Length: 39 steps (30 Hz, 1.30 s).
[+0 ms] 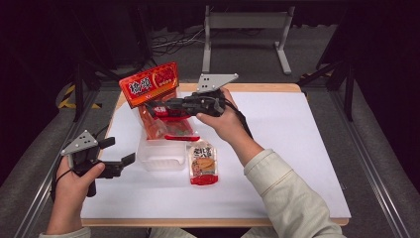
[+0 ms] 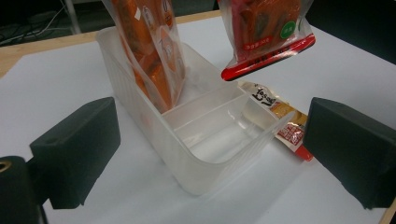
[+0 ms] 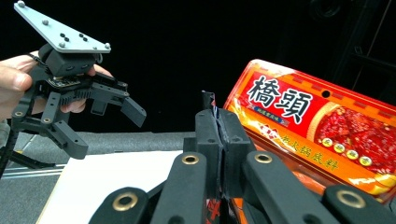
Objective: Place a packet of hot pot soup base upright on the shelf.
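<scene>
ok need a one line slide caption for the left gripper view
Open left gripper faces a clear plastic divided bin holding an orange pouch, as a red-edged packet hangs above.

Red-edged clear pouch (image 2: 266,39) hanging upright over the translucent divided bin (image 2: 219,154).

White table top (image 1: 297,148), flat snack packet (image 1: 203,166) beside the tub, metal stand (image 1: 245,22) beyond

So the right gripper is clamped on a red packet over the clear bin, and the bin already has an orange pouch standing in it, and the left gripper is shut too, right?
Not quite: the left gripper is open, its jaws spread wide in the left gripper view. The rest holds: the right gripper is clamped on the red packet over the clear bin, with the orange pouch standing inside.
</scene>
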Motion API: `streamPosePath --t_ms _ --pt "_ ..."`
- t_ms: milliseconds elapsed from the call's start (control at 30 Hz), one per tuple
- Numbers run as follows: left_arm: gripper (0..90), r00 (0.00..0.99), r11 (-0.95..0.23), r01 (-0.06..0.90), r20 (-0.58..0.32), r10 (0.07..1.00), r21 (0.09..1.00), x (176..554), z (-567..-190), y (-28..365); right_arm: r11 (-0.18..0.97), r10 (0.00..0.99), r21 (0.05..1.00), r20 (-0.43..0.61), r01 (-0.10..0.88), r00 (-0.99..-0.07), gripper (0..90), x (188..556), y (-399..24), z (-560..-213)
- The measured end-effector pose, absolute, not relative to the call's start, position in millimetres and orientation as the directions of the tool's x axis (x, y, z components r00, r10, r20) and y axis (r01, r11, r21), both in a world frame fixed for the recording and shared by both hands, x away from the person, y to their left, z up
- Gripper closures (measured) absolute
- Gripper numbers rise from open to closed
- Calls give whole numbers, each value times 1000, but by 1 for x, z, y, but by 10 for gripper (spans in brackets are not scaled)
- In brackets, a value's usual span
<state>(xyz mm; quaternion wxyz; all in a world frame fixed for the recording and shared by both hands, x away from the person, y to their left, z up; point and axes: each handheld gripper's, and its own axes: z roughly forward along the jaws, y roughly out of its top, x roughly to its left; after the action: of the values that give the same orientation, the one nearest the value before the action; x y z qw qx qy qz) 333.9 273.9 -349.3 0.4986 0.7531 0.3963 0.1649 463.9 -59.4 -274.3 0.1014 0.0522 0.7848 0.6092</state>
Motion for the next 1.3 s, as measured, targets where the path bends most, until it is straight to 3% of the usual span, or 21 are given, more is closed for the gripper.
streamPosePath --t_ms 600,1300 --pt "51 617 -172 432 -151 772 885 328 -350 282 265 142 962 -99 -58 -985 890 476 -31 -293" --pt "52 633 -181 429 -151 760 885 332 -350 276 302 144 952 -97 -50 -985 884 478 -10 -316"
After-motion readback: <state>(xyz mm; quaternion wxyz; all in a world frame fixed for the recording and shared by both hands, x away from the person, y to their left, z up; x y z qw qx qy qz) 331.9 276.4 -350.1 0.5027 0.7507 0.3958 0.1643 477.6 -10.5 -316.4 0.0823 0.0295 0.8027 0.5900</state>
